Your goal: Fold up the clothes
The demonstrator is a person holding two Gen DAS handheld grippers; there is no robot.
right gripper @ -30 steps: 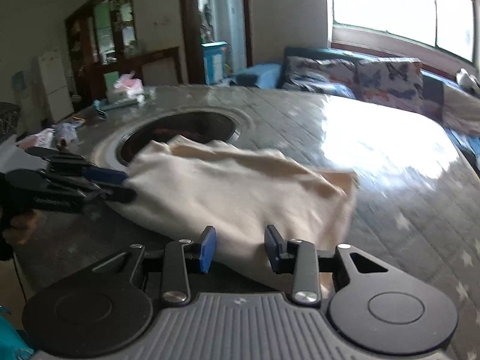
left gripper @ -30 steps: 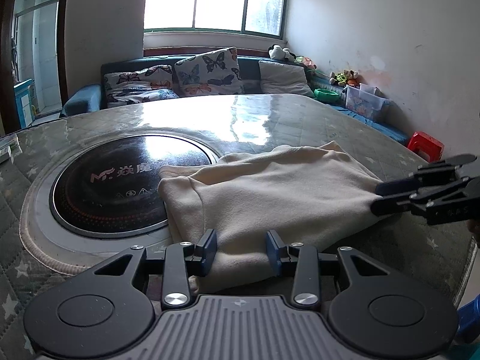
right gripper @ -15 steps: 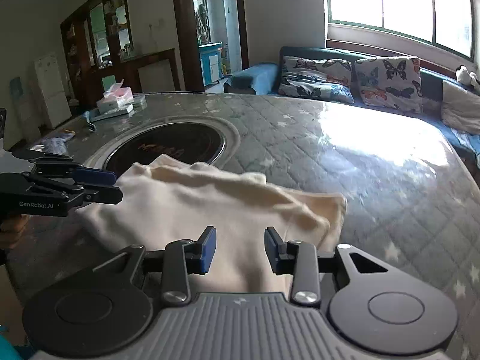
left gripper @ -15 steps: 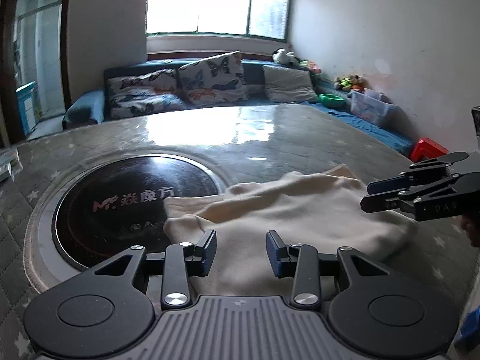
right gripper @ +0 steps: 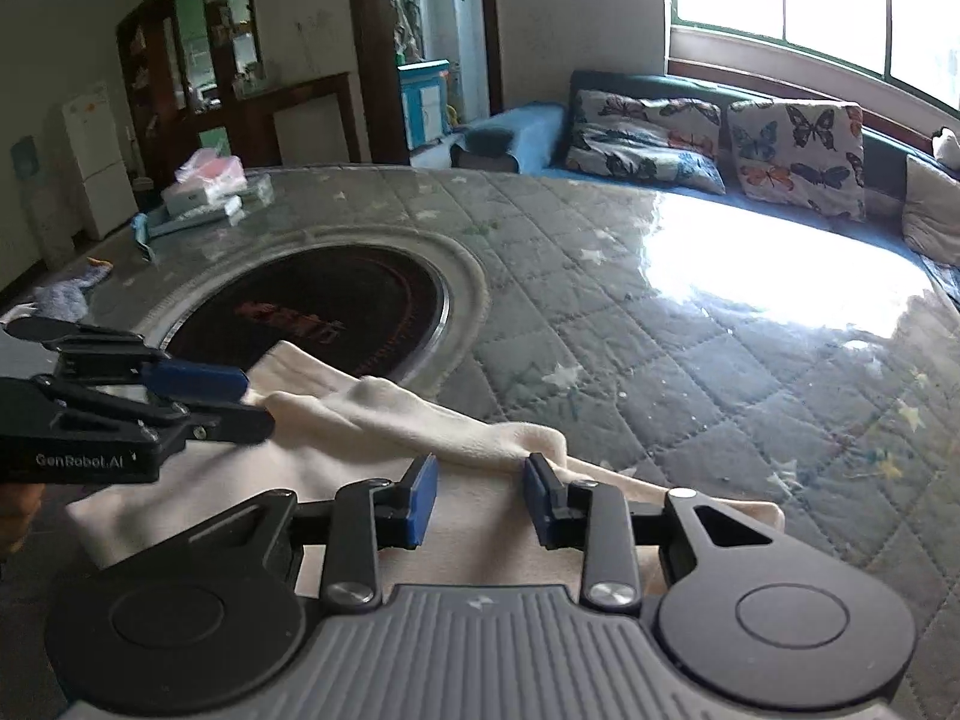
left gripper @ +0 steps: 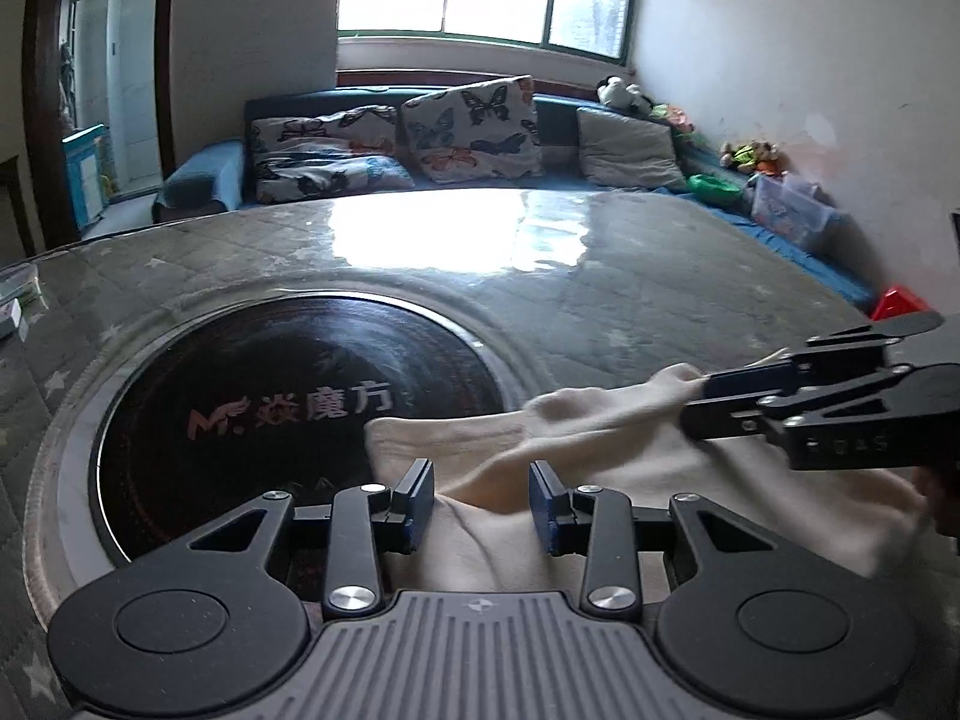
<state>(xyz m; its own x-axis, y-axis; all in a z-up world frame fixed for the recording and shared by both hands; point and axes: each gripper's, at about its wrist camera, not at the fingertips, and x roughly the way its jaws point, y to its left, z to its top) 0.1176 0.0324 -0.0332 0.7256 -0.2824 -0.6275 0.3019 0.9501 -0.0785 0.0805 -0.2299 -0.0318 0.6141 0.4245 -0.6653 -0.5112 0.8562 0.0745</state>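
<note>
Left wrist view: the cream fleece garment (left gripper: pixel 630 480) lies on the grey quilted star-print table cover (left gripper: pixel 600 276), spreading from 12 to 3 o'clock of the left gripper (left gripper: pixel 480 501), whose blue-padded jaws stand apart with cloth beneath but nothing clamped. The garment's long axis runs roughly 9 to 3 o'clock. At 2 o'clock the right gripper (left gripper: pixel 696 402) reaches in from the side, its tips at a raised fold; whether it pinches the cloth cannot be told here. The black round glass hotplate (left gripper: pixel 252 408) sits at 10 o'clock, the garment's corner overlapping its rim.

Right wrist view: the right gripper (right gripper: pixel 480 501) likewise stands parted over the garment (right gripper: pixel 420 420). The left gripper (right gripper: pixel 252 405) appears at 9 o'clock beside a rumpled ridge. Both sit equally near; nothing blocks them.
</note>
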